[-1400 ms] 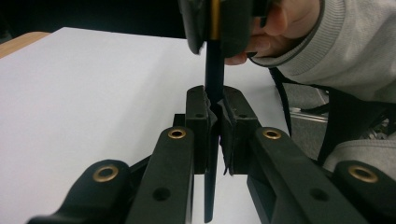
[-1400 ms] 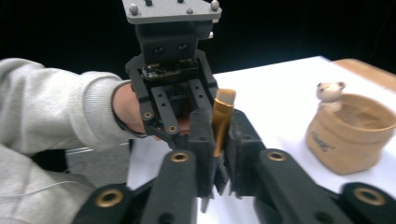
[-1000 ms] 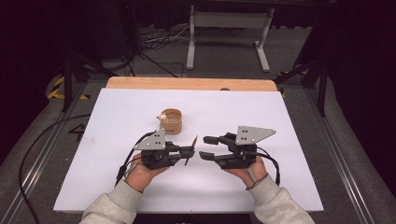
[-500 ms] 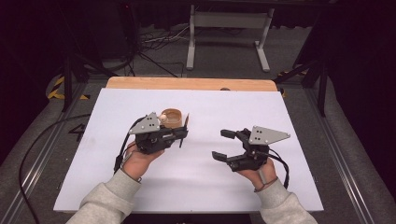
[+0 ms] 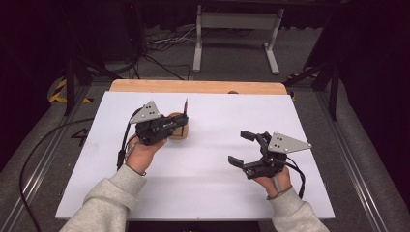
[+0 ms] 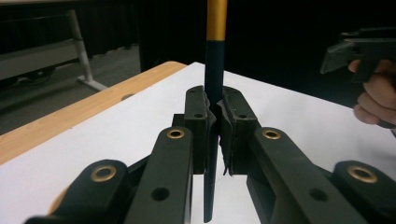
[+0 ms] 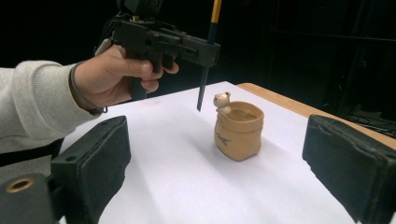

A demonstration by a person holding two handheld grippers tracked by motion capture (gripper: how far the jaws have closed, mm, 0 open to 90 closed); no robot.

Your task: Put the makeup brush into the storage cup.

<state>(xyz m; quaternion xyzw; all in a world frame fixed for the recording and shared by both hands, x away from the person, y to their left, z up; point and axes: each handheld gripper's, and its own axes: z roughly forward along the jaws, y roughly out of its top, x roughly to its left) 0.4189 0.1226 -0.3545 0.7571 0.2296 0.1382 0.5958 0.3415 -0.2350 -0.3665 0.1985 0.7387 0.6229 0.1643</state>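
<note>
Dark blue with a yellow top, the pencil is pinched upright by the left gripper just above the pot at the far left, ready to be lowered in, while the right gripper, whose jaws have just been opening, is spread with nothing inside.

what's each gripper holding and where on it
The left gripper clamps an upright pencil on its dark lower shaft, below the yellow part. The right gripper is open, holding nothing.
</note>
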